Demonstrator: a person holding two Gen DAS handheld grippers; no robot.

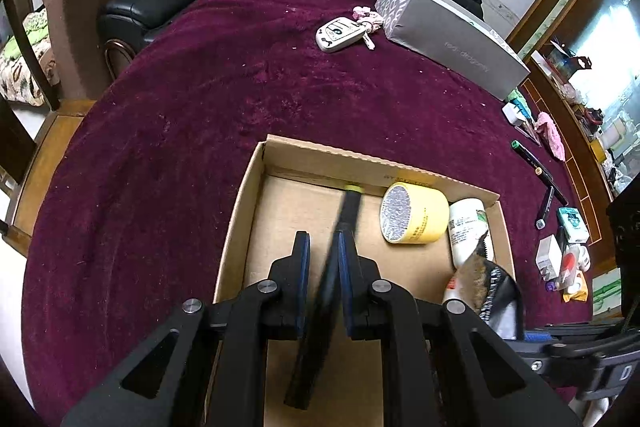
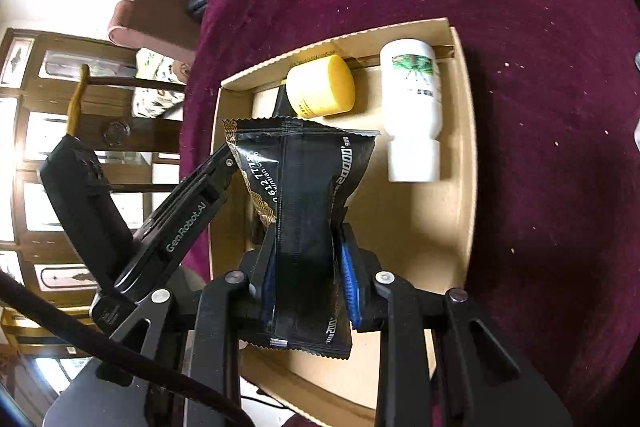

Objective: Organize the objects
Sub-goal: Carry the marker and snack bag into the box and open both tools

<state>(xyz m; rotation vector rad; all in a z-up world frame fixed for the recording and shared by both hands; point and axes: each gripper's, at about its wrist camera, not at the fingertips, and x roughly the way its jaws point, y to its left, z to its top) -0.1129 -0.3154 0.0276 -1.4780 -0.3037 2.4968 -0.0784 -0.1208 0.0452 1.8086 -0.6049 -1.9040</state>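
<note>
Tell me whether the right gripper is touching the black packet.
Touching. The right wrist view shows the right gripper with both blue pads pressed against the black packet, pinching it narrow between them above the box.

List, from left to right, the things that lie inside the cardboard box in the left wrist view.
black marker → yellow jar → white bottle
</note>
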